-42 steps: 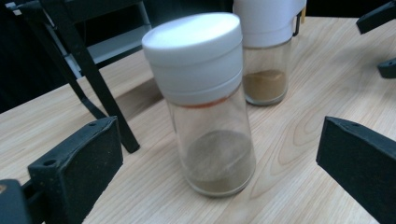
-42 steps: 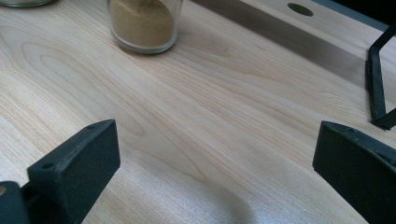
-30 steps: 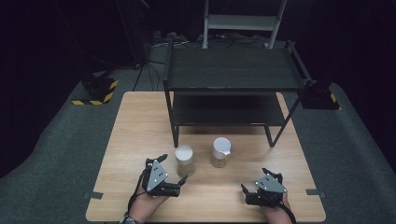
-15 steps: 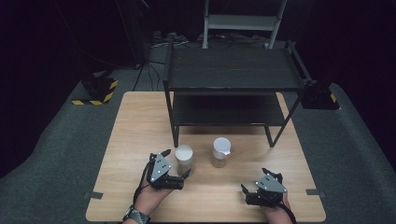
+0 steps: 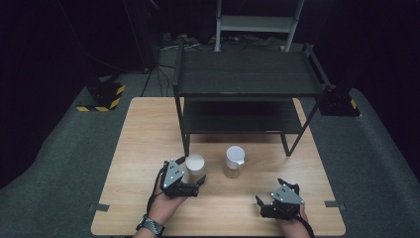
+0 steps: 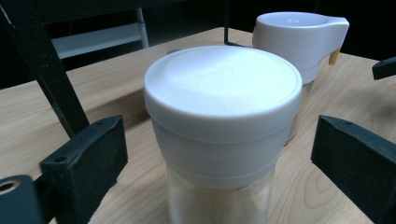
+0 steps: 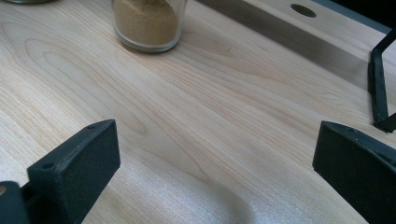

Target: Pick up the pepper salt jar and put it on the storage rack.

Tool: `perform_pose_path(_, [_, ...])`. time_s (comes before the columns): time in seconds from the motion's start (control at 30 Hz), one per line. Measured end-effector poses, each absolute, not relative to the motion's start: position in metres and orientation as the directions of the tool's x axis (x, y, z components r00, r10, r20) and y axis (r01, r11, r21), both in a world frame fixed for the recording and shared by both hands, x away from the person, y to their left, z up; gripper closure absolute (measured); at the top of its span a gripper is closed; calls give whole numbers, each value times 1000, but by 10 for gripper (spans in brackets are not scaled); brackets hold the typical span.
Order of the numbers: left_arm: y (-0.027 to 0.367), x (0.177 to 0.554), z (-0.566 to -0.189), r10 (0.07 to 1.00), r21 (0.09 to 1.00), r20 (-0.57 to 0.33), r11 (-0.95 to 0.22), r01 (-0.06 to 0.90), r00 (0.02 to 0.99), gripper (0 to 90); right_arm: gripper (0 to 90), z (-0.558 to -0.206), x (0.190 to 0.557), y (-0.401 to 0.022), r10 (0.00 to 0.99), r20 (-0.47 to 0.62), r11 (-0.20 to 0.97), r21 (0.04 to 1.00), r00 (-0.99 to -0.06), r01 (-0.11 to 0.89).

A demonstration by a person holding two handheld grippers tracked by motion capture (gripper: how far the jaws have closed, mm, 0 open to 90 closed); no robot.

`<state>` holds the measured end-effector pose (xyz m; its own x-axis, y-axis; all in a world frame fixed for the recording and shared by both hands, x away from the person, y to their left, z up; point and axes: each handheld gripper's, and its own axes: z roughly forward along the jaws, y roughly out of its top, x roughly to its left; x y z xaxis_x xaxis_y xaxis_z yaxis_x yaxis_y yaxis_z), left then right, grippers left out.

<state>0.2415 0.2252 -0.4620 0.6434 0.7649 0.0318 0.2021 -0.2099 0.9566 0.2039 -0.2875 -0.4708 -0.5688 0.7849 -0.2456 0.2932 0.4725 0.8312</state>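
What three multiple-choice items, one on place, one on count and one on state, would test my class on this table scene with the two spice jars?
1. Where does the glass jar with the flat white lid stand?
A. between the left gripper's jaws
B. on the black shelf
C. beside the right gripper

2. How many jars stand on the light wooden table?
A. one
B. two
C. four

3. In what state is the right gripper?
A. shut on a jar
B. open, with nothing between its jaws
C. shut on nothing

Answers:
1 A, as the left gripper view shows a black jaw on each side of the jar, both apart from it, though they have just been closing.
2 B, as the high view shows the flat-lidded jar and the glass jar with the white spouted lid.
3 B, as its own view shows bare wood between wide jaws.
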Motion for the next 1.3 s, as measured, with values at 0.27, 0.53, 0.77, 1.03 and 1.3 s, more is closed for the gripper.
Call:
perform_pose_path(0.27, [228,250,-464,749,960,-13,-176,217,663,168,0,-471,204,-288,785,-241,470,832,-570,295])
perform_pose_path(0.53, [229,249,-469,761,965,-27,-151,217,649,247,0,-471,205,-289,786,-238,467,833,-571,295])
perform_pose_path(0.77, [232,250,-473,751,968,-51,-126,218,659,334,0,-471,205,-289,786,-236,466,834,-572,295])
perform_pose_path(1.03, [232,250,-472,750,967,-52,-126,220,659,337,0,-470,205,-289,784,-238,468,833,-573,295])
perform_pose_path(1.3, [232,250,-470,753,965,-62,-122,231,655,338,0,-470,205,-289,784,-239,471,831,-572,297])
